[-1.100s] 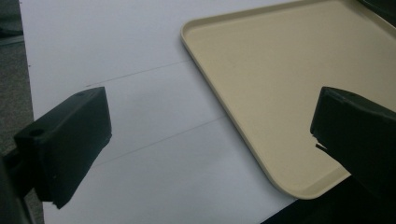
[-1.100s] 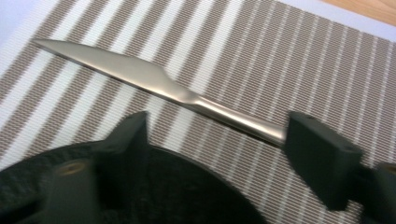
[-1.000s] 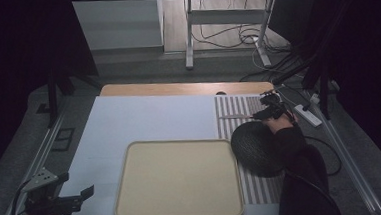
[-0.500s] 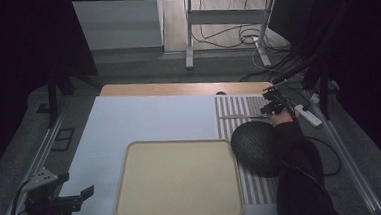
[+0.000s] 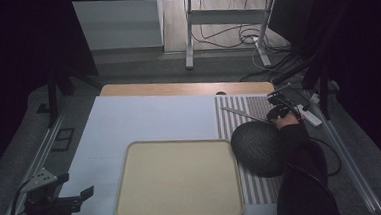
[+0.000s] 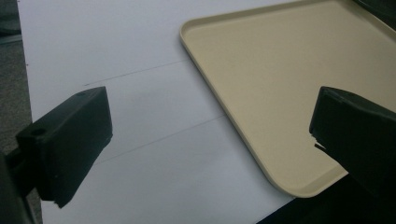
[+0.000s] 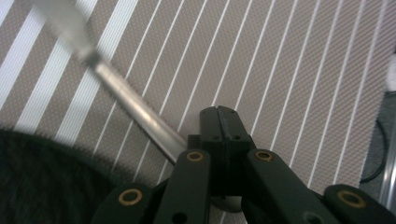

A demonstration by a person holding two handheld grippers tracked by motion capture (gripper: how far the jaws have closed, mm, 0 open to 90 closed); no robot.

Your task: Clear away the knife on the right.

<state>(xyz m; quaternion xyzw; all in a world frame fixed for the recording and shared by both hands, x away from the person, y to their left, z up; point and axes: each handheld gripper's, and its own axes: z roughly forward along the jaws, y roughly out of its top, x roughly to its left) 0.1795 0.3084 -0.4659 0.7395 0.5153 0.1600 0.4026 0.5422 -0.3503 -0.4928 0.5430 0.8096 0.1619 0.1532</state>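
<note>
Since earlier, right tongs (image 7: pixel 223 122) barely shifted; their view shows them pressed together, a metal rod (image 7: pixel 135 109) alongside. Left tongs (image 6: pixel 210 140) spread beside tray (image 6: pixel 280 84).

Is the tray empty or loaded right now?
Empty: the tray shows a bare beige bottom in the high view, with nothing on it.

A smooth, matt beige plastic tray (image 5: pixel 178 178) is seen at lower centre; a woven striped mat (image 7: pixel 280 65) and a shiny metal rod (image 7: pixel 135 112) are shown, with a rough-textured dark ball (image 5: pixel 257 149) at right
</note>
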